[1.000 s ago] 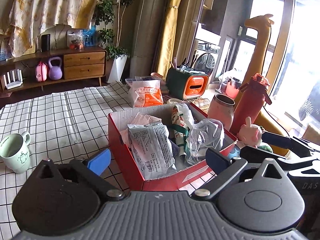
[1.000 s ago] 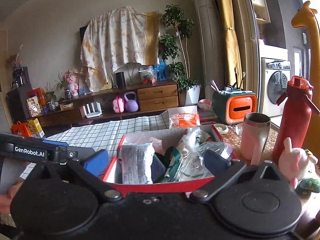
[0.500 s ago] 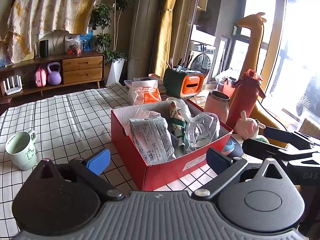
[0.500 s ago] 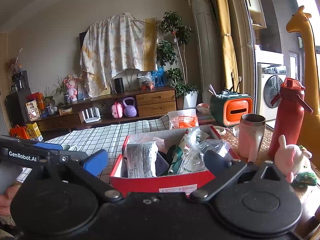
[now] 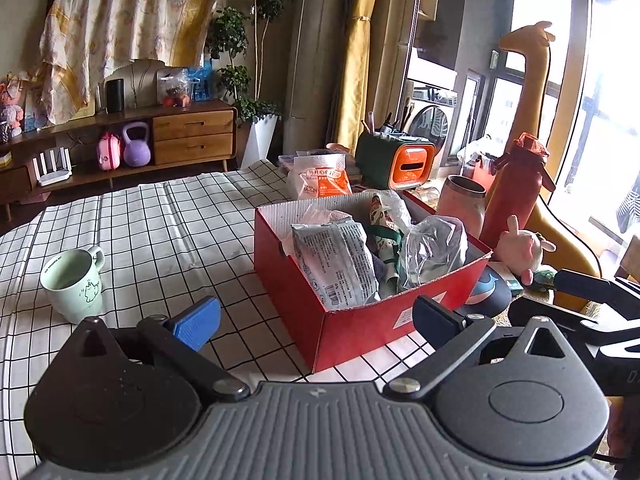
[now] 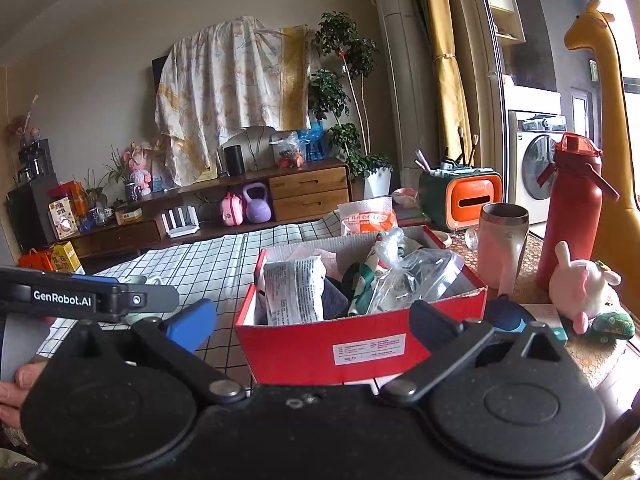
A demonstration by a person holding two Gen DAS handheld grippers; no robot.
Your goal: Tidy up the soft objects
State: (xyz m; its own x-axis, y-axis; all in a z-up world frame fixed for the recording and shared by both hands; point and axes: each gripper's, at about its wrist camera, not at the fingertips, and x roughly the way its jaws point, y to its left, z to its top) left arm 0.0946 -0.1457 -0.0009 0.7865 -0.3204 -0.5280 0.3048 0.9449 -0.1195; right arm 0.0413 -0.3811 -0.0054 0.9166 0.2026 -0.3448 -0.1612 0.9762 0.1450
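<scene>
A red cardboard box (image 5: 352, 328) (image 6: 360, 352) stands on the checked tablecloth (image 5: 160, 224). It holds a grey-white packet (image 5: 336, 264) (image 6: 294, 292), a clear plastic bag (image 5: 434, 248) (image 6: 416, 276) and a rolled green-patterned cloth (image 5: 380, 216). A pink plush rabbit (image 5: 520, 248) (image 6: 580, 288) lies to the right of the box. My left gripper (image 5: 316, 316) is open and empty, held back from the box's near corner. My right gripper (image 6: 312, 324) is open and empty in front of the box's near wall.
A pale green mug (image 5: 74, 284) stands at the left. Behind the box are an orange-and-white bag (image 5: 320, 180), a pink tumbler (image 5: 460, 208), a red bottle (image 5: 516, 192) and a green-orange organizer (image 5: 396, 160). A dark blue pouch (image 5: 488, 288) lies by the box's right side.
Both grippers have drawn back from the box, which now looks smaller and farther. Both stay open and empty. Nothing on the table has moved.
</scene>
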